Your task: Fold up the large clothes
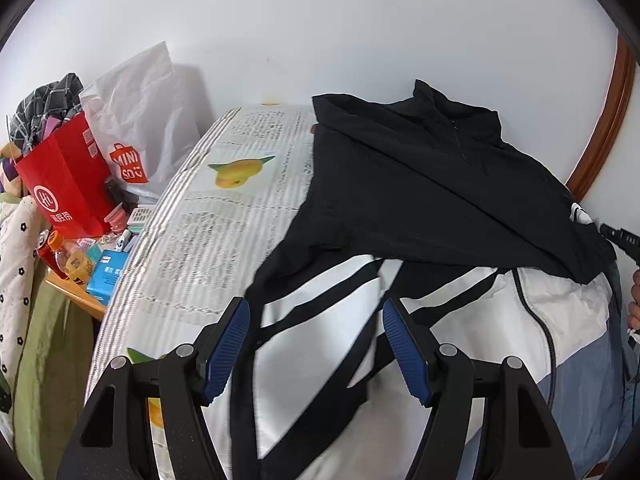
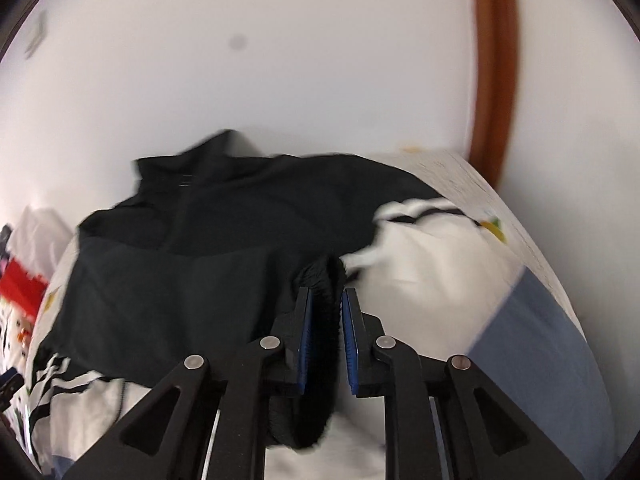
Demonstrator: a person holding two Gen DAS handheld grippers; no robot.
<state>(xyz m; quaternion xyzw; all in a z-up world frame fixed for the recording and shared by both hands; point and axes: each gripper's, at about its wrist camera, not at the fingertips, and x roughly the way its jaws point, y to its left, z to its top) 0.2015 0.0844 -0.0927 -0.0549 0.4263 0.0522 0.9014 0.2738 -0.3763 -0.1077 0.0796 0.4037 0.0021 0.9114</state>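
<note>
The jacket [image 1: 432, 184], black across the top with white, black-striped and blue-grey panels lower down, lies spread over the bed [image 1: 224, 216], its collar toward the white wall. A black sleeve has been folded across the jacket's body. The right hand-held gripper [image 2: 325, 300] is closed down narrow on a black ribbed cuff [image 2: 322, 280] of the jacket, the fabric pinched between its blue pads. The left hand-held gripper [image 1: 316, 320] hangs above the jacket's white and striped part, its jaws standing wide apart with nothing gripped. Beside the bed, on the side away from the jacket, a red paper bag [image 1: 66, 184] and a white shopping bag [image 1: 136, 120] stand together.
</note>
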